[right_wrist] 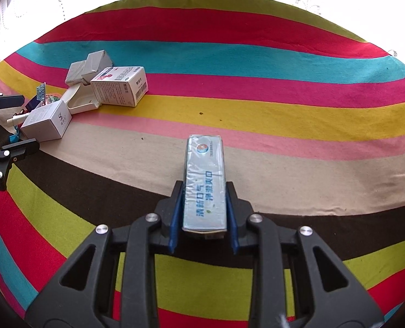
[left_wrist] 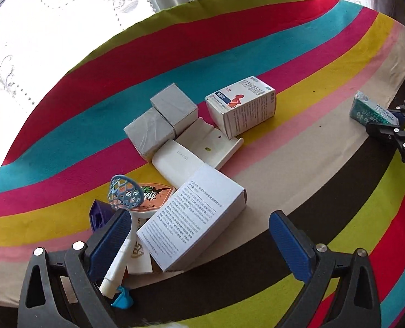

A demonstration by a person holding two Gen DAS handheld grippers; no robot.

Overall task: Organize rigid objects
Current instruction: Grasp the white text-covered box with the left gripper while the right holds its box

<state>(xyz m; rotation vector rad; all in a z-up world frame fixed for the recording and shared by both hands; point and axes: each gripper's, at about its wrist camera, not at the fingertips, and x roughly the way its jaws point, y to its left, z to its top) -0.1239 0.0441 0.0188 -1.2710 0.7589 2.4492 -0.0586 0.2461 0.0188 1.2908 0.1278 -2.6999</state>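
Observation:
My right gripper [right_wrist: 204,186] is shut on a long silver-blue box [right_wrist: 204,169] with blue lettering, which rests over the beige stripe. In the left wrist view the same box [left_wrist: 372,109] looks teal at the far right, in the right gripper [left_wrist: 388,125]. My left gripper [left_wrist: 199,243] is open and wide. A white box with printed text [left_wrist: 194,218] lies between its fingers [left_wrist: 112,240], and the right pad stands well clear of it. The left gripper [right_wrist: 17,123] also shows at the left edge of the right wrist view, beside that white box [right_wrist: 46,123].
A cluster lies on the striped cloth [left_wrist: 298,63]: two grey boxes [left_wrist: 172,106], a white medicine box with a red figure [left_wrist: 240,106], a white plastic holder [left_wrist: 210,142], a toy basketball hoop [left_wrist: 125,194] and a purple item [left_wrist: 98,216]. Lace curtains hang behind the table.

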